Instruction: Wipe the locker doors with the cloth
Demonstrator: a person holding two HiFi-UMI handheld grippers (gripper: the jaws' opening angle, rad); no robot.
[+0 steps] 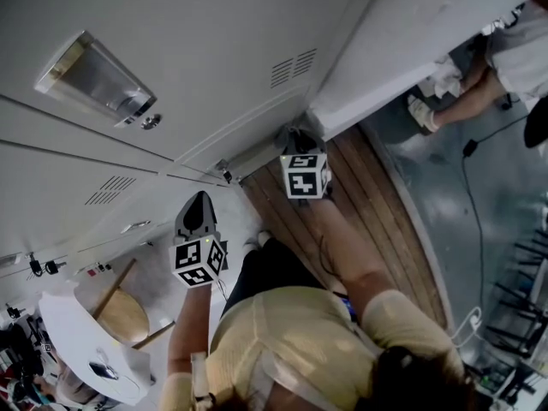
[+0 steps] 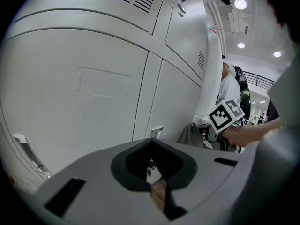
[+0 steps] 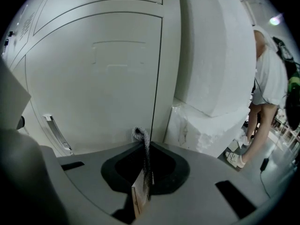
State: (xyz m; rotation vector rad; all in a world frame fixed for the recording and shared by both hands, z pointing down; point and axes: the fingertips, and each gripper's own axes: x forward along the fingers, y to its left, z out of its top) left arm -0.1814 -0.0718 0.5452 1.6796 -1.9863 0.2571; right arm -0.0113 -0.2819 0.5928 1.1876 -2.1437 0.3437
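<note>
Jaws of your right gripper (image 3: 143, 184) are clamped together on the grey cloth (image 3: 140, 139). A narrow twisted end of it sticks up past the tips, in front of the vertical seam at the right edge of the locker door (image 3: 108, 78). From these views you cannot tell whether the cloth touches the metal. On that door a slanted metal handle (image 3: 56, 132) sits low toward its left edge, and a white block (image 3: 211, 55) juts out just right of the seam. Beyond that block, away from the lockers, a bystander (image 3: 268, 78) stands in light clothes. Your left gripper (image 2: 154, 184) has its jaws pressed together with nothing between them. It points at the locker fronts further left along the same row. From there you see your right gripper's marker cube (image 2: 226, 116) close against the lockers, with the cloth hanging beside it. From the head view, both tools are held low in front of the lockers, and a wooden floor strip (image 1: 360, 187) runs out from their base.
</note>
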